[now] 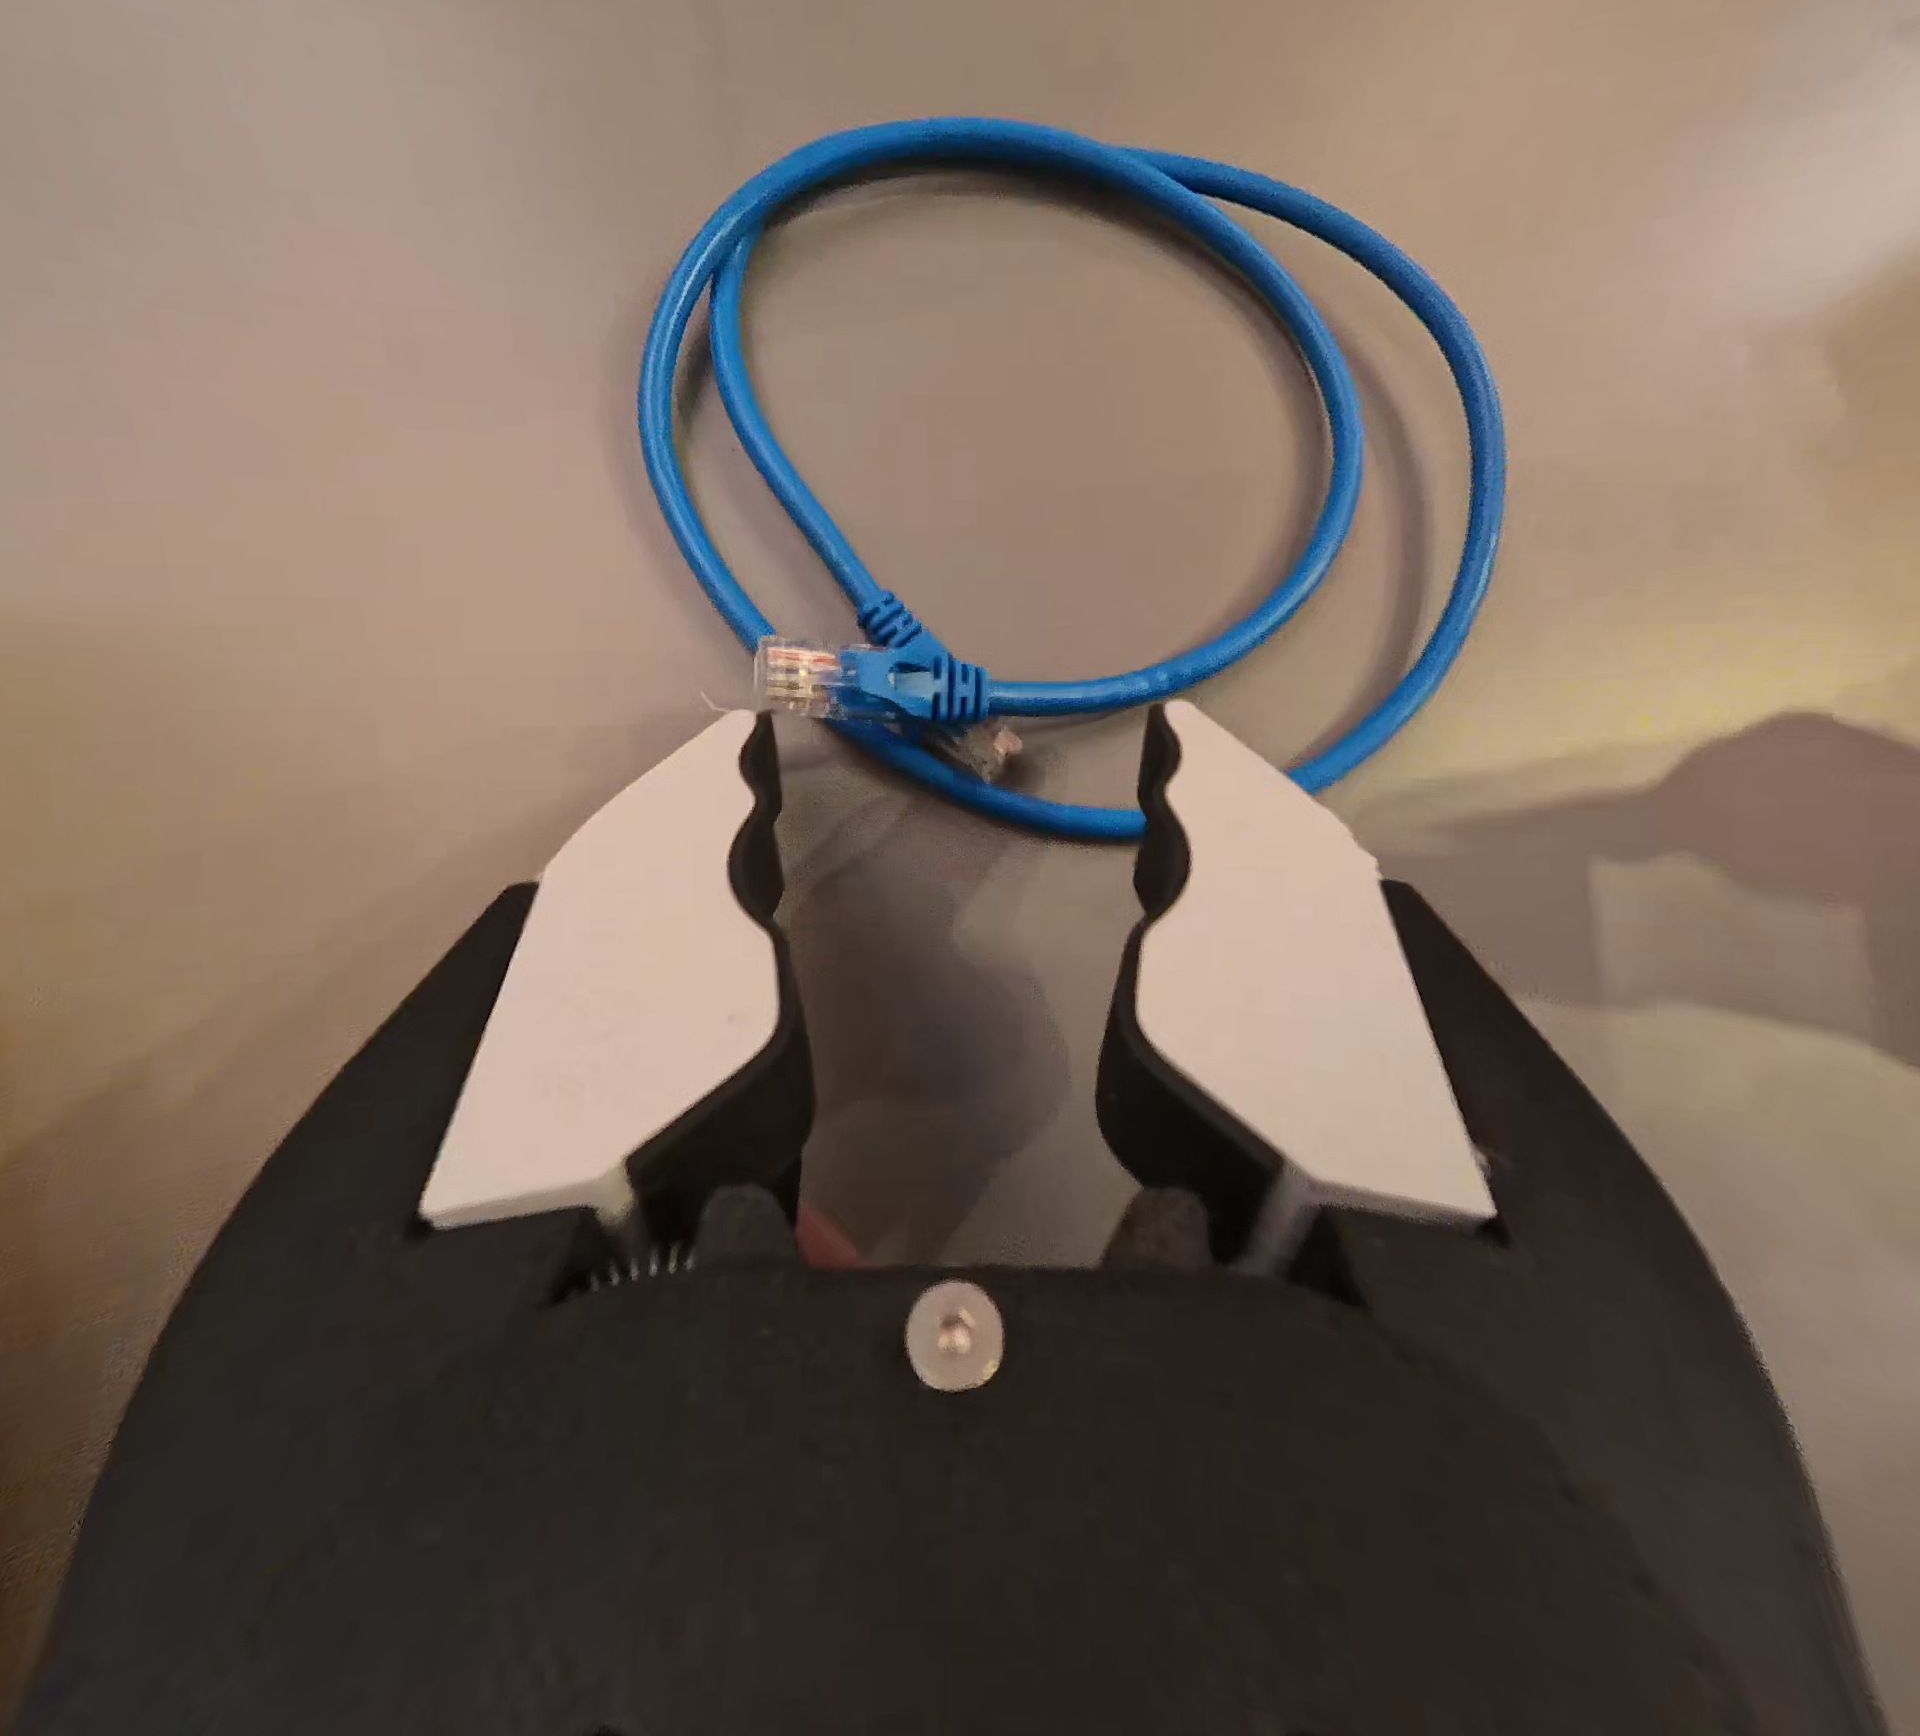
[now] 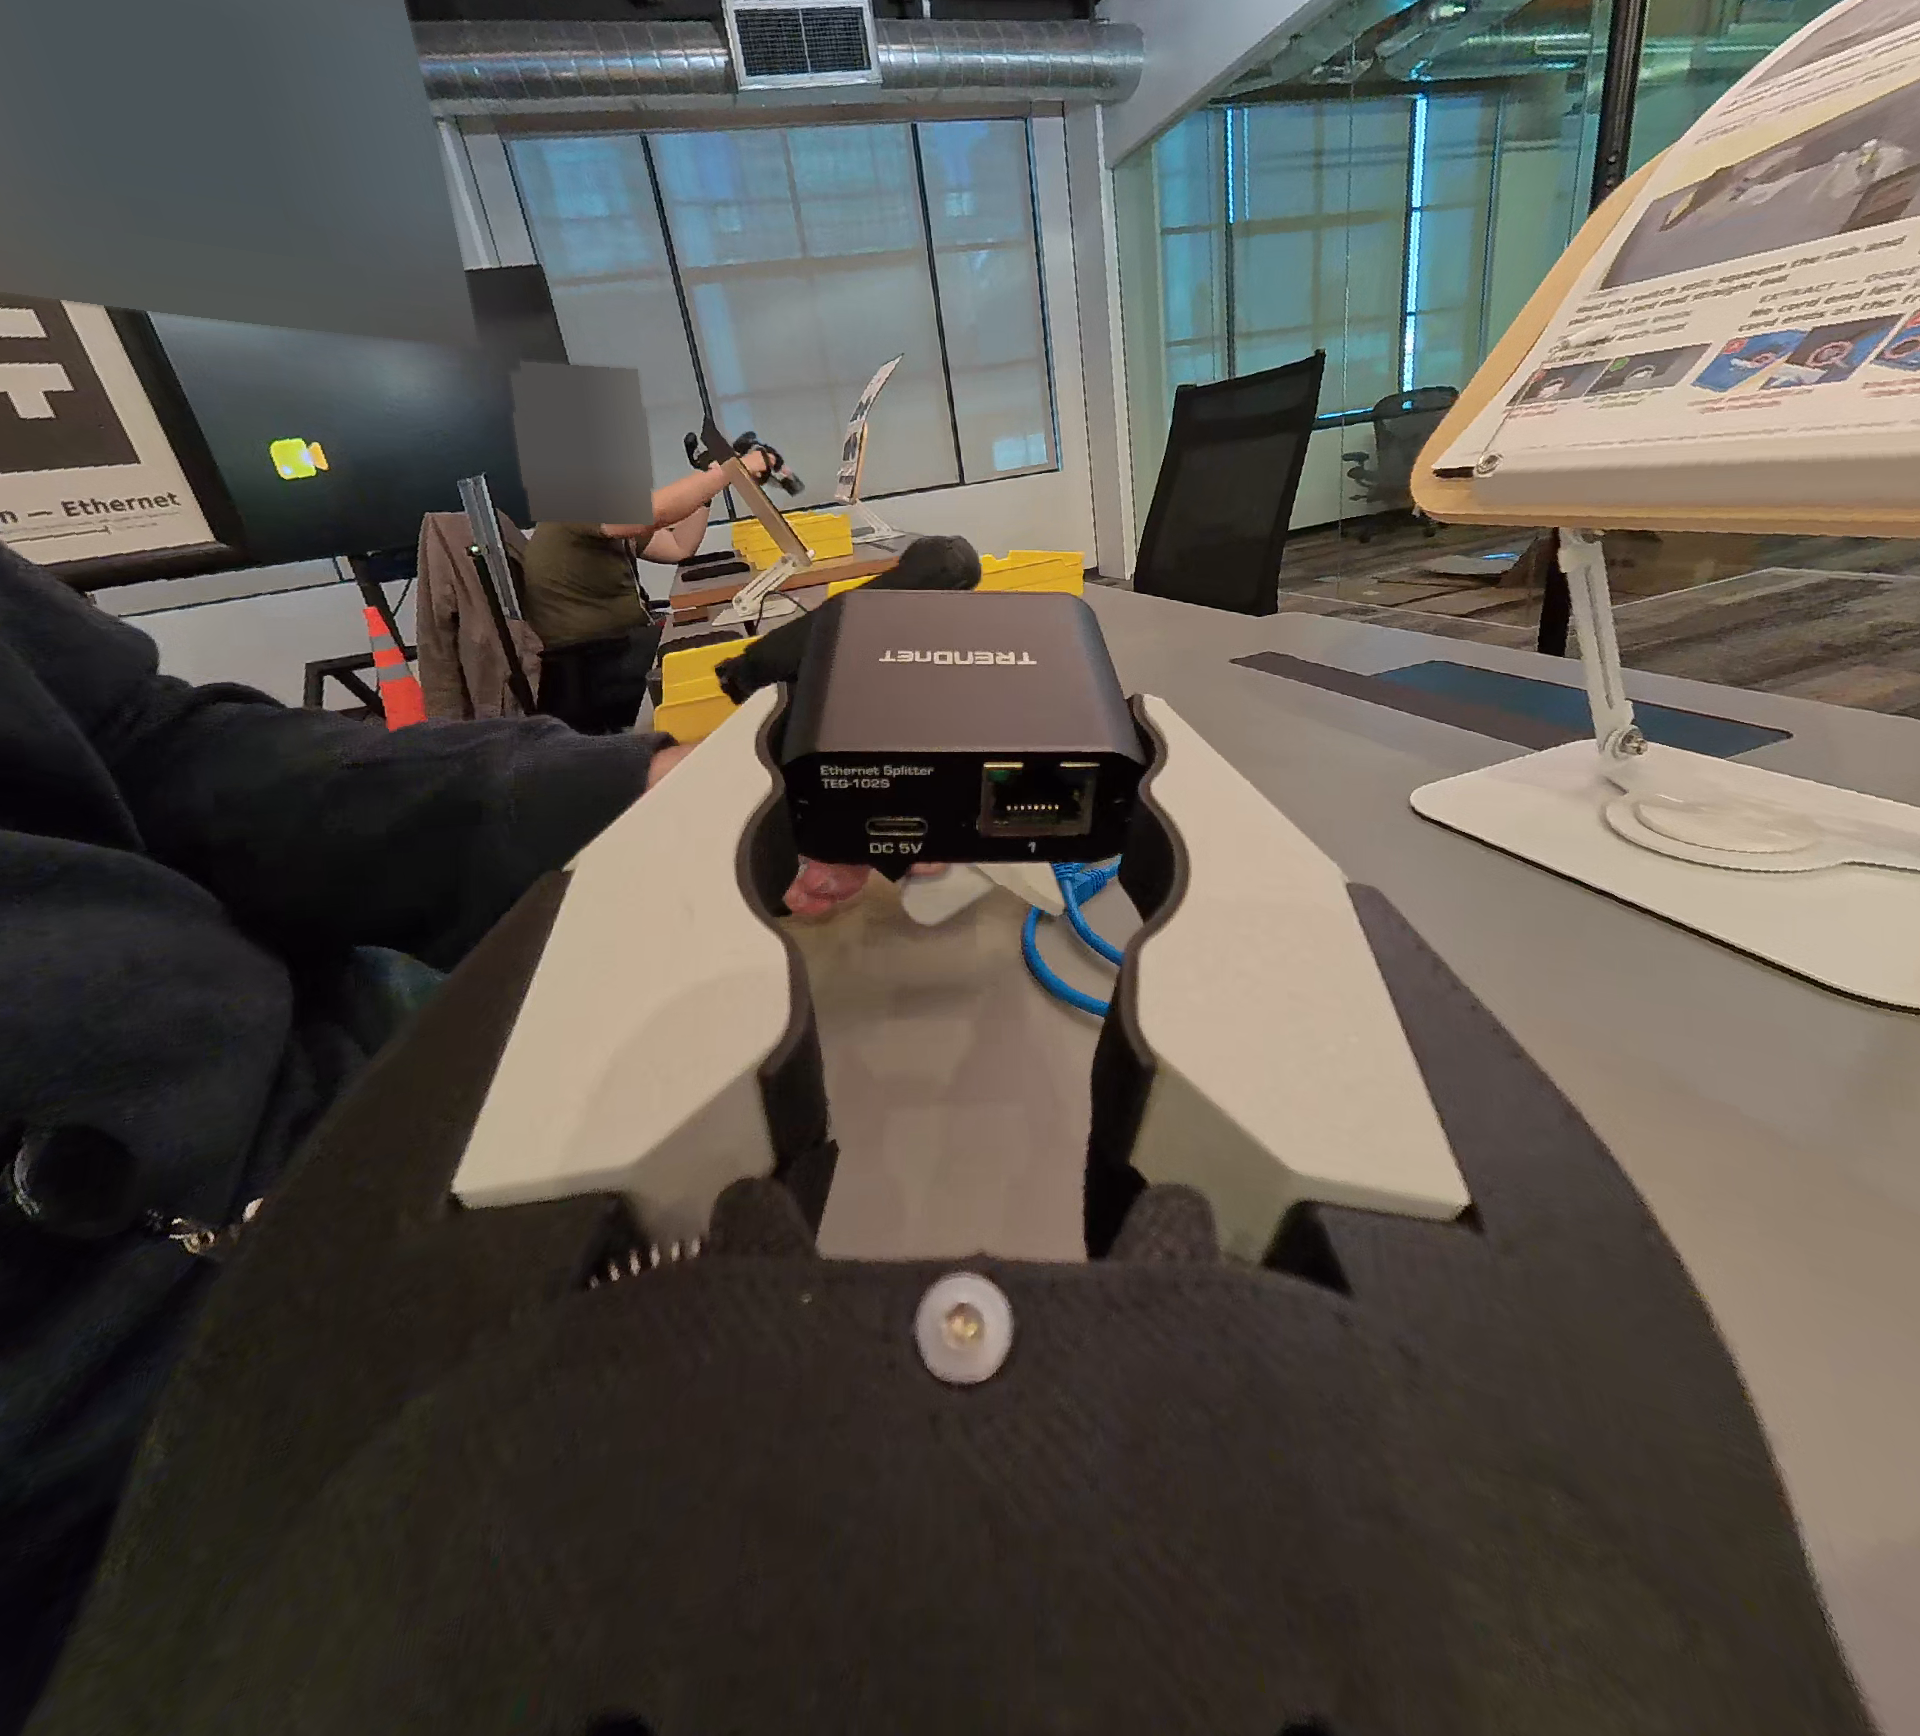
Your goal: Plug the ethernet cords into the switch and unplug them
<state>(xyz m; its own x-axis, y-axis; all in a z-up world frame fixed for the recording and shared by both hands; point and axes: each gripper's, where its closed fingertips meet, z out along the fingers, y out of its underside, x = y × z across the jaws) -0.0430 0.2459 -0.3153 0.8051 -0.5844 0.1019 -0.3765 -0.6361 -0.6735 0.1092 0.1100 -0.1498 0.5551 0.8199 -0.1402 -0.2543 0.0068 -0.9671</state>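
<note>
We clamp the small black metal switch (image 2: 956, 730) in the right gripper (image 2: 954, 782), port facing us for plugging; left gripper (image 1: 961, 730) gapes, empty, just short of the coiled blue ethernet cord (image 1: 1039, 460) on the grey table (image 1: 312, 336).

My smooth matt grey tabletop (image 1: 312, 336) carries a glossy blue rubbery ethernet cord (image 1: 1340, 439) with clear plastic plugs. My right gripper's matt white plastic fingers (image 2: 675, 855) clasp a satin dark metal switch box (image 2: 956, 699).
</note>
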